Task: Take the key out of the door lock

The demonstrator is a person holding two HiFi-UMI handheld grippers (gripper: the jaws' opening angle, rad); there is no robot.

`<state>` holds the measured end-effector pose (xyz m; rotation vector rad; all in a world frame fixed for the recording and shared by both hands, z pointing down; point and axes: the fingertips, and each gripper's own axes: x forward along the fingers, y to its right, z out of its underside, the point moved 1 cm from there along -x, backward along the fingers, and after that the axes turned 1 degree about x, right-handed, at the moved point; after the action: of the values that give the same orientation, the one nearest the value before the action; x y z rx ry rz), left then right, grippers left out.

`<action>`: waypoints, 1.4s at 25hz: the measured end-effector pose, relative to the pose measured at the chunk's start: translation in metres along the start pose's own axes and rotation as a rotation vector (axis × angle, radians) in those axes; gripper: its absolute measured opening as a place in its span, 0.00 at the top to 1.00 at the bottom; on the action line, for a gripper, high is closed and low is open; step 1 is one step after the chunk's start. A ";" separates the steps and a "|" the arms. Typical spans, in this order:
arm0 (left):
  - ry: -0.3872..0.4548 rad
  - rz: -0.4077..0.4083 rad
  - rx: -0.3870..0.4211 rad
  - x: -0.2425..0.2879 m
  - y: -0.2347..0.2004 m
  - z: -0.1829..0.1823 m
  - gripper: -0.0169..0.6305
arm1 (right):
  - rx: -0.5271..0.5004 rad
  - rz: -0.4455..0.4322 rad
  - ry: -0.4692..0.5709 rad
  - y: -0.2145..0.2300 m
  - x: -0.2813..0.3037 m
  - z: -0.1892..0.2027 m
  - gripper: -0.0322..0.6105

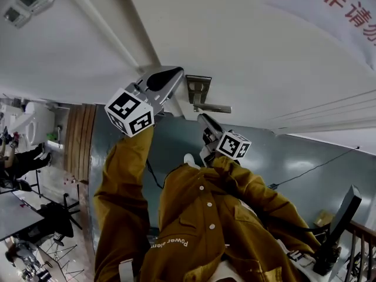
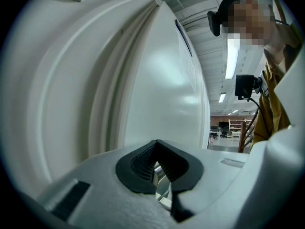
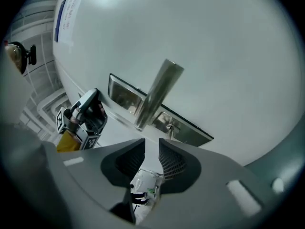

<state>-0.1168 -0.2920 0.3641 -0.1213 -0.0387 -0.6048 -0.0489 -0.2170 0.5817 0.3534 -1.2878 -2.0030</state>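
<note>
The white door (image 1: pixel 252 46) carries a metal lock plate (image 3: pixel 143 106) with a lever handle (image 3: pixel 159 92). Under the handle a small metal stub (image 3: pixel 169 127) sticks out of the plate; I cannot tell whether it is the key or the cylinder. My right gripper (image 3: pixel 151 144) is just short of the plate and is open, with nothing between its pads. In the head view it (image 1: pixel 207 125) is right below the handle (image 1: pixel 212 107). My left gripper (image 1: pixel 167 78) is against the door beside the plate, and its tips (image 2: pixel 156 144) meet, with no object visible between them.
A sign with red characters (image 1: pixel 352 10) hangs on the door, and a blue-edged notice (image 3: pixel 64 15) hangs higher up. The mustard-yellow sleeves (image 1: pixel 123 187) fill the lower head view. Past the door's edge is a room with shelves (image 2: pixel 233 125) and desks (image 1: pixel 17 213).
</note>
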 end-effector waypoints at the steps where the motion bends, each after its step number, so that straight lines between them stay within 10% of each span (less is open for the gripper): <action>1: 0.000 0.000 0.001 0.000 0.000 0.000 0.97 | 0.024 0.010 0.006 0.004 0.003 0.001 0.80; 10: -0.005 0.004 0.001 0.001 -0.001 0.001 0.97 | 0.226 -0.015 0.070 0.029 0.034 0.002 0.73; 17: -0.019 0.004 0.009 0.000 0.000 0.001 0.97 | 0.297 -0.072 0.091 0.031 0.048 0.004 0.89; 35: 0.000 -0.038 0.036 0.007 0.003 0.001 0.97 | 0.471 -0.112 0.094 0.021 0.035 0.019 0.91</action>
<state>-0.1095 -0.2934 0.3653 -0.0862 -0.0516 -0.6417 -0.0752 -0.2335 0.6142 0.7461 -1.7047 -1.7291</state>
